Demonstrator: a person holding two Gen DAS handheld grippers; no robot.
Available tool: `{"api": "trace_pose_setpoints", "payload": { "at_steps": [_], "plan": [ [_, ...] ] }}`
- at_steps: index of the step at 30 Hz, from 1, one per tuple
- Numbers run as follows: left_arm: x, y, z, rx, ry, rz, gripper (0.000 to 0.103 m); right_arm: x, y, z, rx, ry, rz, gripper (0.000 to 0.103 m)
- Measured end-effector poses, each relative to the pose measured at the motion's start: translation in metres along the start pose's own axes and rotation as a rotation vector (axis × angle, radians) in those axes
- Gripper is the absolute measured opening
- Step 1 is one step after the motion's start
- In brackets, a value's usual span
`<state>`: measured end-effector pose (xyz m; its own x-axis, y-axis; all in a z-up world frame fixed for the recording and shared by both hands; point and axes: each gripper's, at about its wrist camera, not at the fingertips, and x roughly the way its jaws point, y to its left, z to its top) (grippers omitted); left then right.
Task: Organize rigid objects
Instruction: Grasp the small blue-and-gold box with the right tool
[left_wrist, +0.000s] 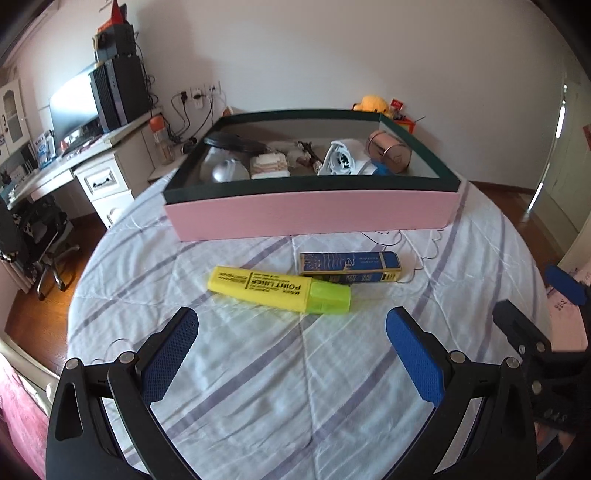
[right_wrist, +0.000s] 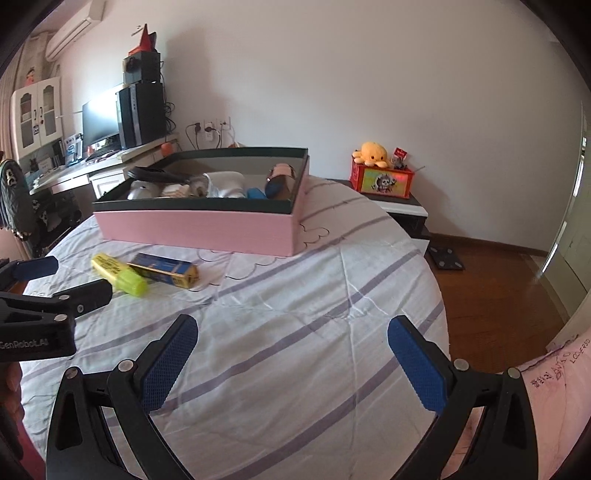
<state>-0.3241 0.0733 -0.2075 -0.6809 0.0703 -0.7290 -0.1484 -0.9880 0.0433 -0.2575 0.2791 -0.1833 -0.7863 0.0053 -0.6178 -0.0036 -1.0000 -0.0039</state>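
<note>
In front of the pink cardboard box with the dark green rim (left_wrist: 310, 212), on the striped white bedsheet (left_wrist: 258, 369), I see a fat yellow highlighter with a green cap (left_wrist: 277, 290) touching a flat blue and gold tin (left_wrist: 349, 266). My left claw (left_wrist: 291, 354) hangs spread and empty just short of the highlighter; my right claw (right_wrist: 291, 362), also spread, holds nothing, farther from the box.

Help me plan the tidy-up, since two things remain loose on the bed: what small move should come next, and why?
Probably ease the left tool forward and down around the yellow highlighter. It is open and empty, the highlighter lies just ahead of it, nearer than the blue box behind, and the pink bin holding the other items is just beyond.
</note>
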Motion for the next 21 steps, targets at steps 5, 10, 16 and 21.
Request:
{"api": "trace_pose_setpoints", "payload": {
  "at_steps": [5, 10, 16, 21],
  "plan": [
    [0.032, -0.004, 0.013, -0.023, 0.056, 0.040, 0.103, 0.016, -0.003, -0.004, 0.006, 0.032, 0.027, 0.103],
    [0.048, 0.013, 0.011, -0.068, 0.115, 0.074, 0.103, 0.018, -0.004, -0.003, 0.005, 0.039, 0.049, 0.103],
    [0.037, 0.051, -0.006, -0.111, 0.125, 0.122, 0.103, 0.020, 0.006, 0.000, -0.038, 0.060, 0.033, 0.103],
    [0.022, 0.084, -0.024, -0.126, 0.122, 0.162, 0.103, 0.027, 0.033, 0.019, -0.143, 0.078, 0.052, 0.103]
  ]
}}
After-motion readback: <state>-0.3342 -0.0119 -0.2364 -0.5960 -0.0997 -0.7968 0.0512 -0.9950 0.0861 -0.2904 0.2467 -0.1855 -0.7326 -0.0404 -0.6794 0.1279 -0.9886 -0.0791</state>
